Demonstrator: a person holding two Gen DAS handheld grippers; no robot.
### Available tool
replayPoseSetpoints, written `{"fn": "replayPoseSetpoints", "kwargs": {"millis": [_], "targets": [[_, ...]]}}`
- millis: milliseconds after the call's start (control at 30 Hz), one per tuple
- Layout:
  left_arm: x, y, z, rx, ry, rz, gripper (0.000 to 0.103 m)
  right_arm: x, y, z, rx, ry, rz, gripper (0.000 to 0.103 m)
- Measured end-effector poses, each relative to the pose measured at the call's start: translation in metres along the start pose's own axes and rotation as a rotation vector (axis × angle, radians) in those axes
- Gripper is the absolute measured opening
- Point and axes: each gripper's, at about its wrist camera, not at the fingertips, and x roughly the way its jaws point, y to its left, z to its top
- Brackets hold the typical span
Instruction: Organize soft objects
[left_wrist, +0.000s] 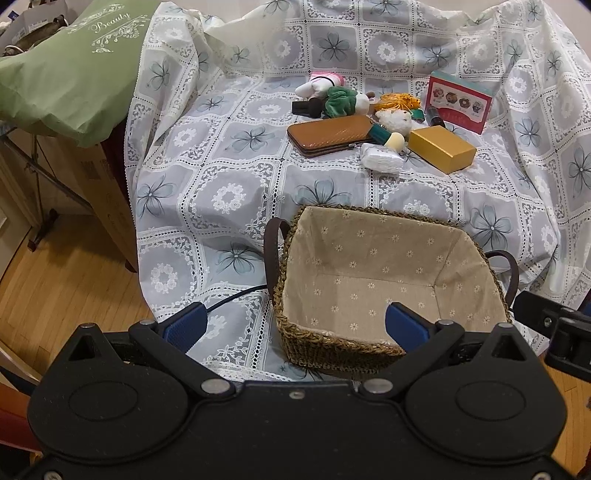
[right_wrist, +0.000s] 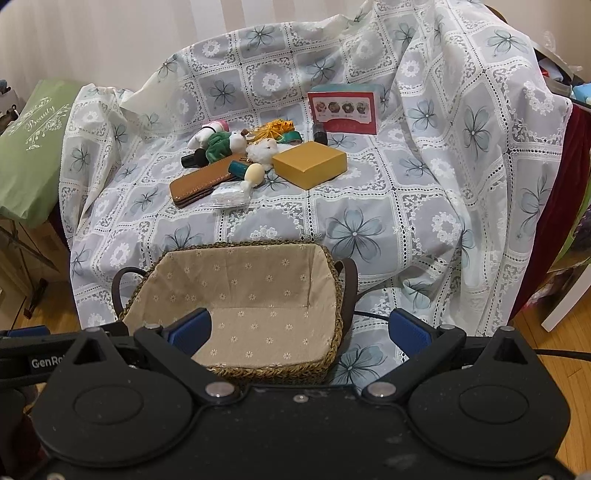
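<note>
While both grippers hang over the near edge of the cloth, here is how each thing lies.

Left gripper (left_wrist: 295, 323): its jaws are spread wide and hold nothing; the blue pad (left_wrist: 184, 325) of one finger is over the cloth, the other is over the near left corner of the basket.

Right gripper (right_wrist: 301, 330): its jaws are also released and hold nothing; one blue pad (right_wrist: 192, 330) is over the basket's near side, the other is over the cloth to the right of it.

Basket: the woven seagrass basket (left_wrist: 314, 341) with beige flowered lining and dark loop handles stands right ahead of both pairs of jaws, and only its lining shows inside.

Cloth: a white lace cloth with grey-blue flower squares (left_wrist: 221, 166) covers the counter and rises behind it.

Soft things: well beyond the basket, far ahead of the jaws, lies a small heap: a white plush toy with a pink part (left_wrist: 319, 83), a green velvet scrunchie (left_wrist: 338, 99), a fluffy white plush ball (left_wrist: 395, 120) and a yellow tassel bundle (left_wrist: 397, 101), all touching or just beside each other.

Other things in the heap: a flat brown leather wallet (left_wrist: 328, 134) lies nearest to the left jaws, with a teal-handled makeup brush (left_wrist: 388, 136) against its right end and a clear pack of white cotton pads (left_wrist: 380, 158) just before the brush.

Boxes: a gold rectangular box (left_wrist: 441, 147) lies to the right of the heap; a red and teal picture box (left_wrist: 460, 101) stands behind it.

Beside the counter: a green cushion with white "Beauty" lettering (left_wrist: 70, 70) is far to the left of the jaws.
</note>
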Motion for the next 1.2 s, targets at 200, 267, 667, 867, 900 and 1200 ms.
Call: {"fn": "replayPoseSetpoints", "kwargs": {"millis": [200, 267, 667, 867, 900, 1200], "targets": [[-0.0001, 0.0005, -0.0002, -0.001, 0.0, -0.001, 0.099, 0.0, 0.0004, -0.0003, 0.001, 0.0, -0.001, 0.102], [0.0002, 0.0007, 0.0004, 0.0, 0.0, -0.001, 0.099, -0.0001, 0.0006, -0.0003, 0.001, 0.0, -0.001, 0.102], [0.0005, 0.0016, 0.0007, 0.0, 0.001, -0.002, 0.099, 0.0002, 0.0007, -0.0007, 0.001, -0.001, -0.002, 0.102], [0.0006, 0.0018, 0.001, 0.001, 0.001, -0.003, 0.099, 0.0002, 0.0008, -0.0008, 0.0, 0.0, -0.002, 0.102], [0.0006, 0.0019, 0.0013, 0.0, 0.001, -0.003, 0.099, 0.0002, 0.0008, -0.0008, 0.0, -0.001, -0.002, 0.102], [0.0009, 0.0024, 0.0007, 0.0, 0.002, -0.004, 0.099, 0.0002, 0.0011, -0.0009, 0.0, -0.001, -0.003, 0.102]]}}
